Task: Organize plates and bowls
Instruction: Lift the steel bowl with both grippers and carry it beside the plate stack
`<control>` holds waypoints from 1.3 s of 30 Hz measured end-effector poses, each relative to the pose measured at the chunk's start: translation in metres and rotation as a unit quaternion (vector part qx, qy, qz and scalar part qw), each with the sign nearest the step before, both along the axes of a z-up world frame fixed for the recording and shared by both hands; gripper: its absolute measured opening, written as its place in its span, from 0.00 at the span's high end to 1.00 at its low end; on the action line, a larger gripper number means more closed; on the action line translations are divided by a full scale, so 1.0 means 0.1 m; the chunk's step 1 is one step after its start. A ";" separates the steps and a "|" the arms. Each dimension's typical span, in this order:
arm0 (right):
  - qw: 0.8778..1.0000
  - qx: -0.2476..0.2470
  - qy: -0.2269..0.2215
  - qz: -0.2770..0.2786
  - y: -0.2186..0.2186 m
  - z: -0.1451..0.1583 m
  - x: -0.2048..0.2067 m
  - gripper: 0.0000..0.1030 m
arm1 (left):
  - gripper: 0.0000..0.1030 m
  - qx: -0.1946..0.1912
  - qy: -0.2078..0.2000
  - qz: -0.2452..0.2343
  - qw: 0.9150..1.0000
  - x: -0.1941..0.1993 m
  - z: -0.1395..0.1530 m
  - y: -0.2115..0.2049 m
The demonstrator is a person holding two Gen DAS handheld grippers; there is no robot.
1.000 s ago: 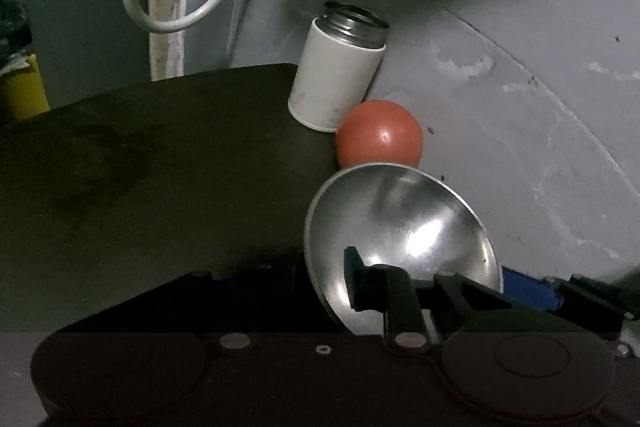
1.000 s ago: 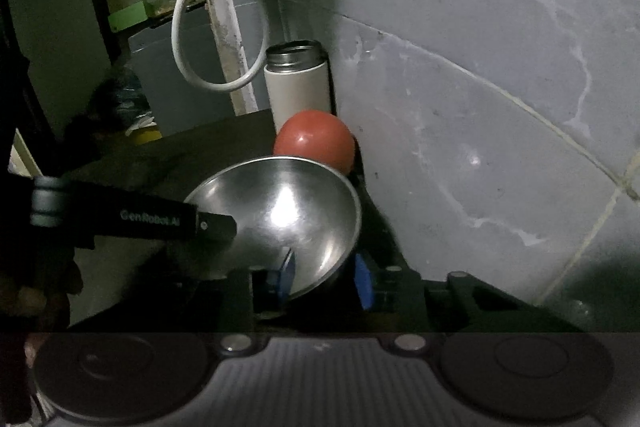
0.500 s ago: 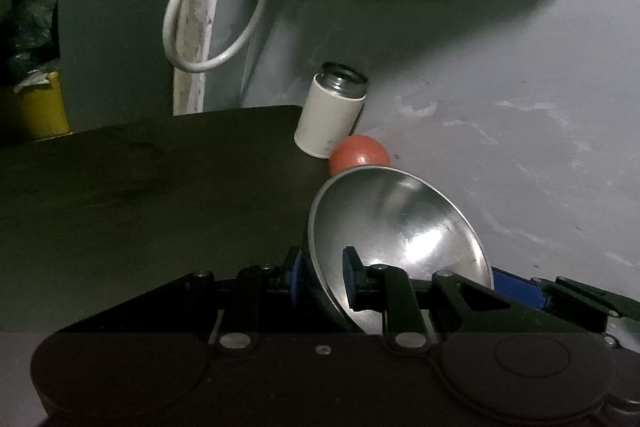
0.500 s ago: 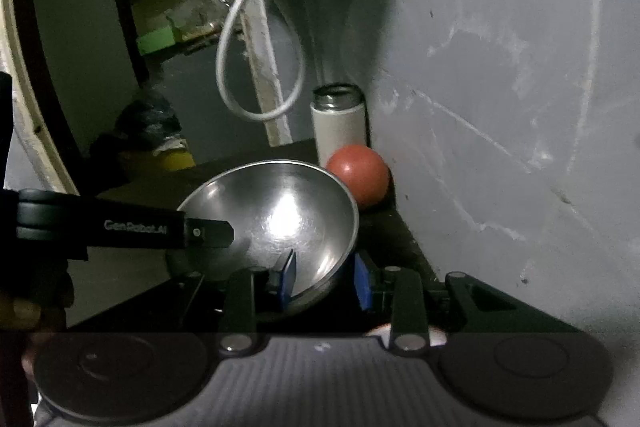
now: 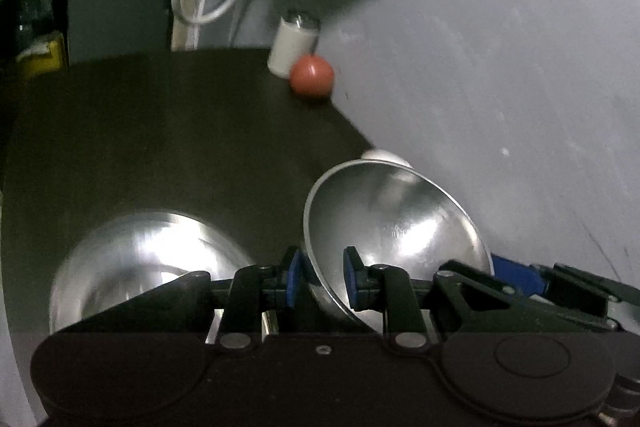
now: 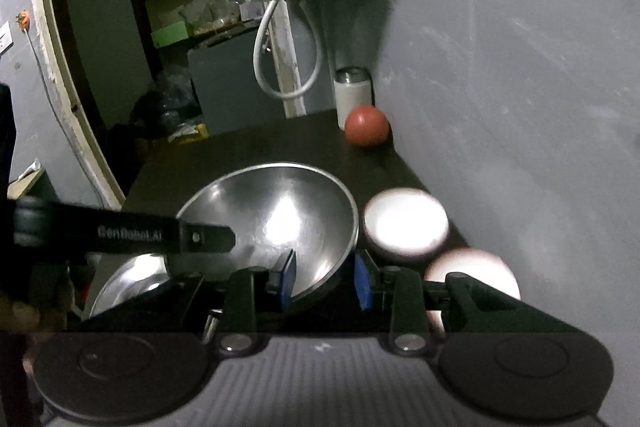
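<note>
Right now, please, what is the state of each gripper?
Left gripper: shut on the steel bowl, clamping its rim.
Right gripper: shut on the same bowl's opposite rim.

both wrist cams: close, angled down | shared: steel bowl (image 5: 396,227), table (image 5: 160,131)

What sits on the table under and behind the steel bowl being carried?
Below the held bowl, a second steel bowl rests on the dark table. Behind it stand a red ball and a white flask. The table directly beneath the held bowl is hidden.
</note>
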State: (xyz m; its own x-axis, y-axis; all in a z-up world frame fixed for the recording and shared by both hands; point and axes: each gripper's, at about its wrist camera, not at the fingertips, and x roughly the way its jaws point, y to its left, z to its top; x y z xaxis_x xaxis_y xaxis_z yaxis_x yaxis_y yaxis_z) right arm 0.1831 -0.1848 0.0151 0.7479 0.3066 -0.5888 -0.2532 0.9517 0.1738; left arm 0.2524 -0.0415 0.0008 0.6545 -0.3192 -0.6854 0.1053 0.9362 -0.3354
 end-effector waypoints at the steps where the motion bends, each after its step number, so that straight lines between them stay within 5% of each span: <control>1: 1.000 -0.003 0.001 -0.003 -0.01 -0.01 -0.10 0.66 | 0.77 -0.001 0.004 -0.004 1.000 -0.11 -0.03 -0.01; 14: 0.998 -0.008 0.050 -0.025 -0.07 -0.39 -1.21 0.66 | 0.74 0.017 0.035 -0.020 0.999 -0.92 -0.41 -0.13; 39: 0.998 -0.026 0.052 0.003 0.17 -0.55 -1.21 0.63 | 0.70 0.015 0.042 0.005 0.999 -1.00 -0.55 0.06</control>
State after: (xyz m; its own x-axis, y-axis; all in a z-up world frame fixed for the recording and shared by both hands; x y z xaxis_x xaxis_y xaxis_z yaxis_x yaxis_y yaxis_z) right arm 0.0620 -0.1677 -0.0399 0.6804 0.2785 -0.6778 -0.2422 0.9585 0.1507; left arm 0.1521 -0.0353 -0.0546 0.5966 -0.2919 -0.7475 0.0688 0.9467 -0.3148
